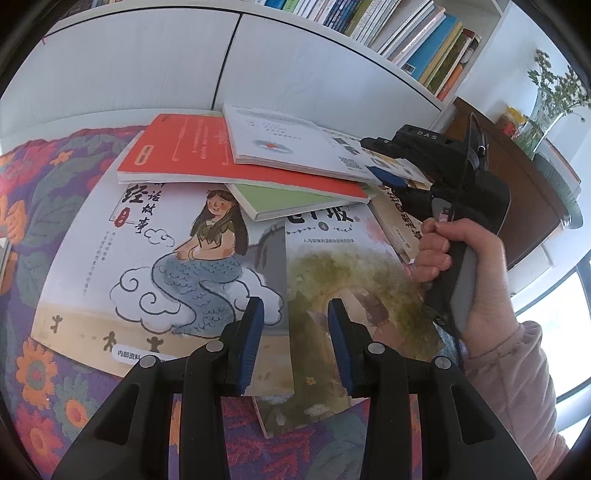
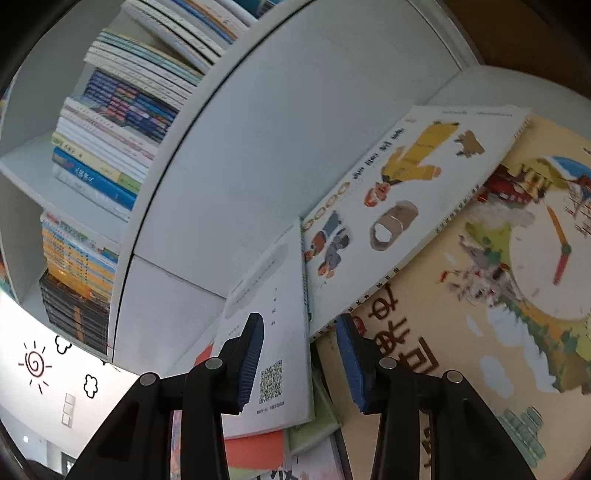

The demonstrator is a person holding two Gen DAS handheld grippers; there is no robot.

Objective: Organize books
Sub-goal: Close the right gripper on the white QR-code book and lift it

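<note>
Several books lie in a loose pile on a floral cloth (image 1: 33, 229). A mermaid picture book (image 1: 166, 258) and a rabbit book (image 1: 351, 280) lie flat at the front. My left gripper (image 1: 297, 332) hovers open over their meeting edges, pressing on nothing. Behind them a red book (image 1: 184, 155) rests on a green one (image 1: 280, 203), with a white book (image 1: 288, 140) on top. My right gripper (image 1: 373, 158), held by a hand (image 1: 472, 273), has that white book's (image 2: 280, 295) corner between its parted jaws; its pads (image 2: 351, 365) stand clear of it in the right wrist view (image 2: 301, 354).
White cabinet doors (image 1: 147, 62) rise behind the pile, with packed bookshelves (image 1: 406, 33) (image 2: 110, 129) above. A picture book with a yellow figure (image 2: 406, 192) lies on a large clock-cover book (image 2: 498, 277). A wooden table (image 1: 517, 177) with a plant vase (image 1: 546, 96) stands at the right.
</note>
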